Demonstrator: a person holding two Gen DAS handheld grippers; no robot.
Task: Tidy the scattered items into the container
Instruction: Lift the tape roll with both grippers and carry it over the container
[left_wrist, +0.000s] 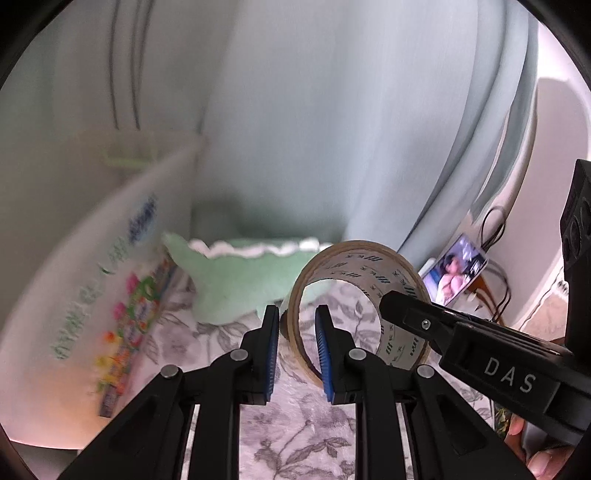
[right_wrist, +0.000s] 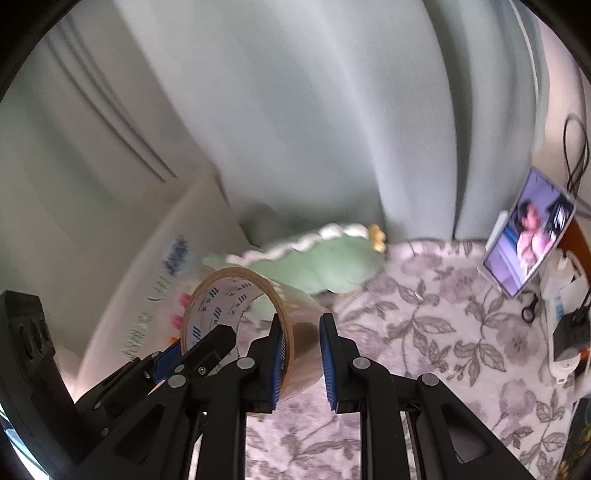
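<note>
A roll of brown packing tape (left_wrist: 354, 295) is held in the air between both grippers, above a flower-patterned cloth (left_wrist: 295, 435). My left gripper (left_wrist: 297, 332) is shut on the roll's near wall, one finger inside the ring and one outside. My right gripper (right_wrist: 303, 347) is shut on the roll's (right_wrist: 236, 306) other wall; in the left wrist view it comes in from the right. A white container with printed lettering (left_wrist: 85, 295) stands at the left, also in the right wrist view (right_wrist: 155, 295). A green plush toy (left_wrist: 236, 280) lies behind the roll.
A pale curtain (left_wrist: 332, 110) hangs behind. A phone with a lit screen (right_wrist: 528, 236) leans at the right, with cables and a charger (right_wrist: 569, 332) beside it. The patterned cloth (right_wrist: 443, 350) covers the surface.
</note>
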